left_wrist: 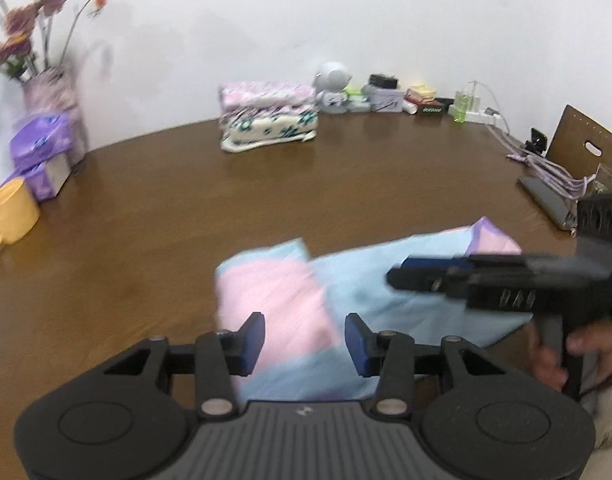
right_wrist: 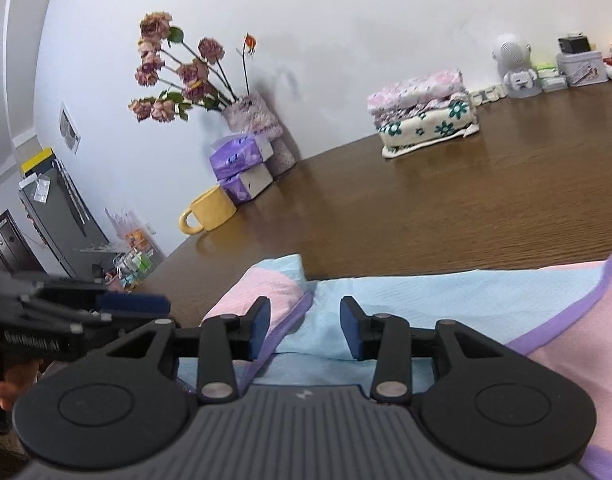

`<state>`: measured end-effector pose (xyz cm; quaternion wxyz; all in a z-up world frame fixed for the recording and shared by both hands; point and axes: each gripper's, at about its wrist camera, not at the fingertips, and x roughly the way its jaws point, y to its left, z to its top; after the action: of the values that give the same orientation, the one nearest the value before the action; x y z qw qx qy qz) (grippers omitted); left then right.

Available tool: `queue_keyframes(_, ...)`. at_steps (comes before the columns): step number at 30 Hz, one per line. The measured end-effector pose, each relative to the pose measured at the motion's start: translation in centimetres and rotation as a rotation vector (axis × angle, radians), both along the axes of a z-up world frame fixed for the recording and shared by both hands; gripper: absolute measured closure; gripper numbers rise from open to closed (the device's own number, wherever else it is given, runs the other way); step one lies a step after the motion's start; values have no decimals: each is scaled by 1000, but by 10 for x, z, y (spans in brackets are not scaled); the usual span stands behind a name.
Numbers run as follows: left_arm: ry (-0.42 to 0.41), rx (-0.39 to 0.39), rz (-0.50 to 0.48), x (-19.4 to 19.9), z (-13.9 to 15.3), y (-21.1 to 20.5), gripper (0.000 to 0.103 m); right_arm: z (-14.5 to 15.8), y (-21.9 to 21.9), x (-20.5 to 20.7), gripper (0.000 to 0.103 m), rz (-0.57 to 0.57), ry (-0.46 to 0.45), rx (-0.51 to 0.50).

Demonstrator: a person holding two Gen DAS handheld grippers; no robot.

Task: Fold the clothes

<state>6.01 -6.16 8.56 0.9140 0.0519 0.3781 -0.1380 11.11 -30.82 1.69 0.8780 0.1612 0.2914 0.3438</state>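
Observation:
A pastel garment (left_wrist: 357, 292) in light blue, pink and purple lies at the near edge of the brown table (left_wrist: 266, 200). In the right wrist view the same garment (right_wrist: 425, 296) spreads to the right, its pink sleeve end folded over at the left. My left gripper (left_wrist: 304, 338) hovers open just above the pink part, holding nothing. Over the blue fabric my right gripper (right_wrist: 306, 330) is open too, and it enters the left wrist view from the right (left_wrist: 401, 276). A hand (left_wrist: 553, 352) holds its handle.
A stack of folded flowered clothes (left_wrist: 268, 114) sits at the back by the wall. A yellow mug (left_wrist: 10, 216), purple tissue packs (left_wrist: 42, 152) and a vase of flowers (left_wrist: 54, 88) stand at the left. Small items (left_wrist: 385, 96), cables (left_wrist: 545, 164) and a chair back (left_wrist: 585, 144) are at the right.

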Motion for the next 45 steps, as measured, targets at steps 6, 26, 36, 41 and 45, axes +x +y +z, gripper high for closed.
queue_keyframes(6, -24, -36, -95, -2, -16, 18, 62, 3, 29, 16, 64, -1, 51, -25)
queue_keyframes(26, -127, 46, -325, -9, -47, 22, 74, -15, 72, 72, 86, -90, 227, -37)
queue_keyframes(36, -192, 34, -255, -45, -45, 55, 59, 13, 58, -21, 60, 29, -1, -189)
queue_keyframes(41, -171, 49, -245, -45, -57, 49, 59, 7, 69, -62, 60, 72, -55, -338)
queue_keyframes(45, -177, 68, -236, -43, -64, 40, 64, 1, 83, -70, 60, 81, -80, -397)
